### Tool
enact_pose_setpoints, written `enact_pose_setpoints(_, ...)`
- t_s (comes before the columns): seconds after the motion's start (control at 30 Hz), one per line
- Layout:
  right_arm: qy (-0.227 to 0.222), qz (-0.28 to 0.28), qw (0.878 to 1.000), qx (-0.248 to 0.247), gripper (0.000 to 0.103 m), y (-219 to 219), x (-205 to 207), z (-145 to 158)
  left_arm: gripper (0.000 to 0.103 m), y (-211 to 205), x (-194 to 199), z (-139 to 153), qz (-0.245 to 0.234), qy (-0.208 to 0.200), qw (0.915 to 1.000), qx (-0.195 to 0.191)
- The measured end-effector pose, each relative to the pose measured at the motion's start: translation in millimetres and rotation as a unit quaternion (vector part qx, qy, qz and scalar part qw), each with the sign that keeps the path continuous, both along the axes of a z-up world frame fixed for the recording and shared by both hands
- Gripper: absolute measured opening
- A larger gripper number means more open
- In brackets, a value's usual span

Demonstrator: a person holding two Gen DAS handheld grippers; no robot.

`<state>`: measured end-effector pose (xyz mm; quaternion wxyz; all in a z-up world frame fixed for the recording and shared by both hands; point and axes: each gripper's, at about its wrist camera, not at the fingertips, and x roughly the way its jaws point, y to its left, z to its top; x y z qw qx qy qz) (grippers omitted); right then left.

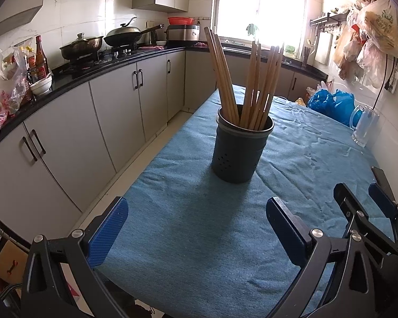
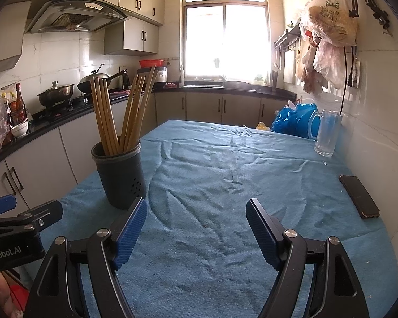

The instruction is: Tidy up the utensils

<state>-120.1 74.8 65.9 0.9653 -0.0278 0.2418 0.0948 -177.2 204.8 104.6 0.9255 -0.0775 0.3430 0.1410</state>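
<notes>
— What stood around the table?

— A blue cloth (image 2: 225, 164) covered it. In the right wrist view a dark phone (image 2: 359, 197) lay at the right edge, a clear glass mug (image 2: 325, 132) stood at the upper right by the wall, and blue plastic bags (image 2: 294, 119) sat just behind it. A counter with pans (image 1: 124, 35) ran along the left of the left wrist view. Nothing lay on the cloth between the claws and the holder.

— And the utensils?

— Wooden chopsticks (image 1: 248, 82) stood upright in a dark perforated holder (image 1: 238, 153), fanned into two bunches. It sat centre frame, beyond the left gripper (image 1: 196, 217). For the right gripper (image 2: 196, 213) it was up and left, just past the left pad.

— The claws?

— Both stood wide apart, blue pads (image 1: 108, 234) bare, gripping nothing and touching nothing. The right one also showed at the lower right of the left view.
</notes>
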Motion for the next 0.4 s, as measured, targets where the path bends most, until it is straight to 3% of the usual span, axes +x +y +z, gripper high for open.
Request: enact_pose_setpoints(0.4,0.011,0.003,1.0,0.015,0.082,-13,3,-2,0.103,-11,3,6,-0.005,0.002,0.9999,0.012)
